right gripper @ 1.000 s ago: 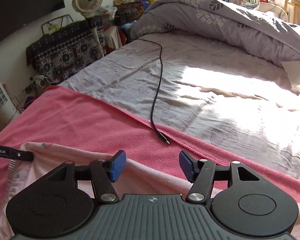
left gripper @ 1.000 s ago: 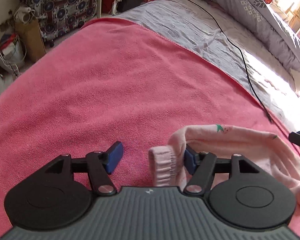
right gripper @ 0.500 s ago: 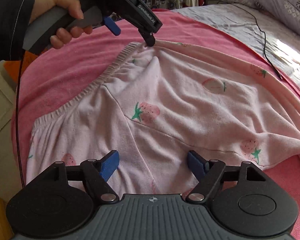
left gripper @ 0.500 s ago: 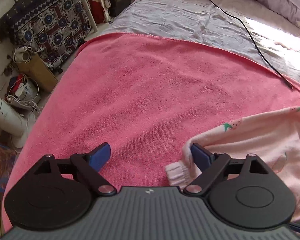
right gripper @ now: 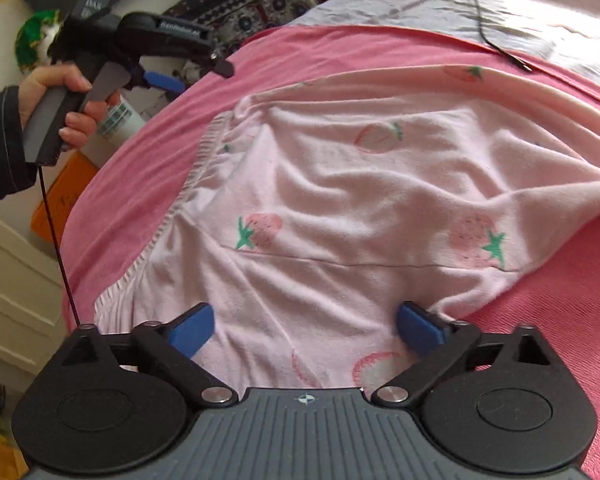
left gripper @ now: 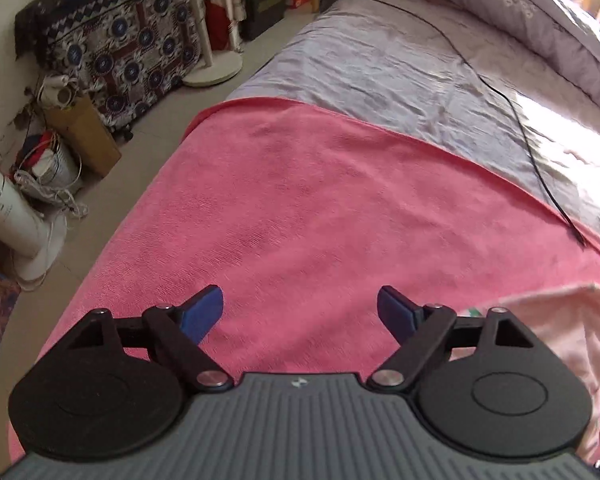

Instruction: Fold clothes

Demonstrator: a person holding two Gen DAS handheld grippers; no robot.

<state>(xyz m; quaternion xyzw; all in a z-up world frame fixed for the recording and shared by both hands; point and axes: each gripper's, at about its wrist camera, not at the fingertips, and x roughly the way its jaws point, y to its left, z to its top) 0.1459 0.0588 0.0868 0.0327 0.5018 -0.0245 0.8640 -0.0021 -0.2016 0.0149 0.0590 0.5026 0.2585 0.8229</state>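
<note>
Left gripper (left gripper: 300,312) has let go the cuff and lifted, jaws parted, empty; right gripper (right gripper: 304,326) just widened over the pale pink strawberry-print cotton garment (right gripper: 360,200), clamping nothing. Garment lies rumpled on the pink terry towel (left gripper: 320,200); folding barely begun.

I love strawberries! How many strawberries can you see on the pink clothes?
6, maybe more hidden in folds: top edge, upper middle, left, right, and two partly hidden at the bottom.

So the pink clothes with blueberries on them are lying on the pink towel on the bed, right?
Almost. The prints on the pink garment are strawberries, red with green leaves, not blueberries. The right wrist view shows them clearly. The rest holds: the garment lies on the pink towel spread over the bed.
</note>
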